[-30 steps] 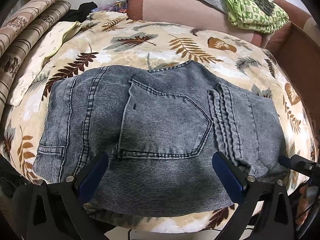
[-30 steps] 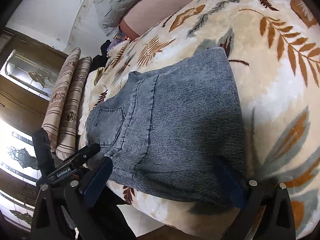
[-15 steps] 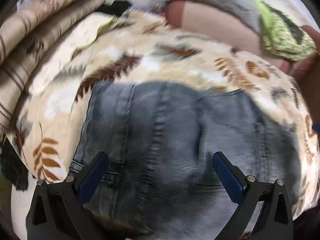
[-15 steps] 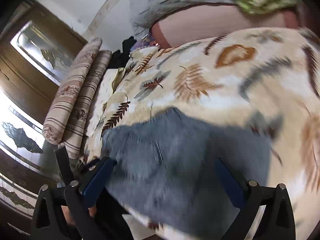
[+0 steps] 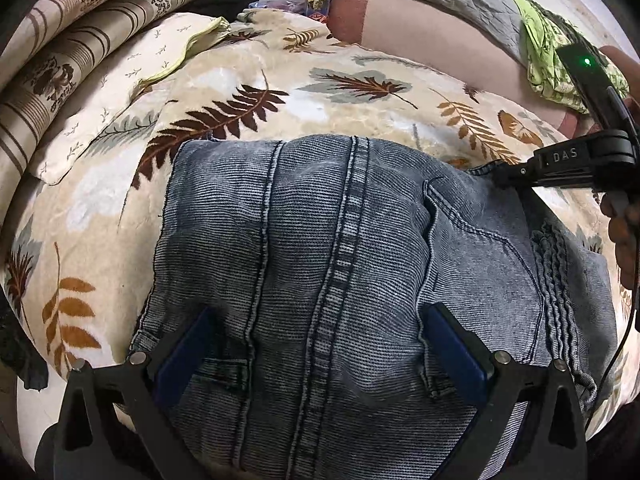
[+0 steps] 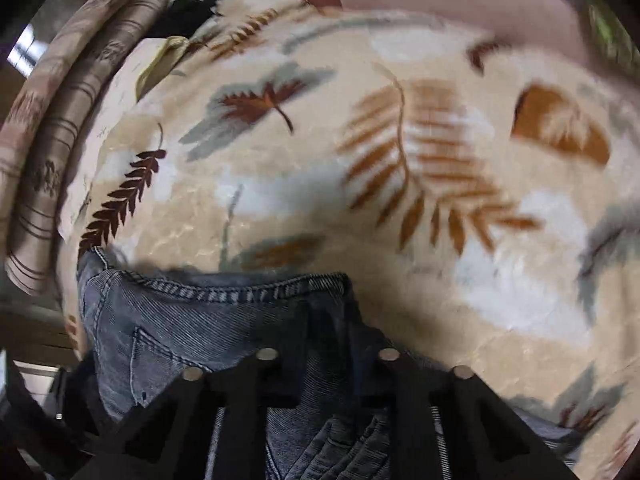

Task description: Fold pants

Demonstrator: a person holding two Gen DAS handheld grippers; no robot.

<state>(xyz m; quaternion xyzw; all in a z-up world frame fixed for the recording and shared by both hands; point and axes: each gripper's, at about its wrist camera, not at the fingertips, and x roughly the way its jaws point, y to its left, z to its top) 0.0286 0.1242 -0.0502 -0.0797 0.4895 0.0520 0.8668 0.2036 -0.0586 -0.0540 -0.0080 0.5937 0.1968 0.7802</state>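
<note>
folded grey jeans (image 5: 360, 280) sitting on the leaf-print bed blanket (image 5: 360, 112), left gripper (image 5: 320, 354) spread wide just over them, right gripper (image 6: 328, 344) closing on the denim edge

Folded grey-blue denim pants (image 5: 360, 280) lie frame-centre on beige leaf-print fleece blanket (image 5: 340, 92); striped brown rolled bolsters (image 5: 80, 40) upper left, green patterned cloth (image 5: 556, 64) upper right.

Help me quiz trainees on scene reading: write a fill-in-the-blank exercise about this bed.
1. The jeans lie on a blanket printed with ___.
2. The left tool is over the jeans with its jaws ___.
3. The crumpled cloth at the far right is ___.
Missing words: leaves; open; green.
</note>
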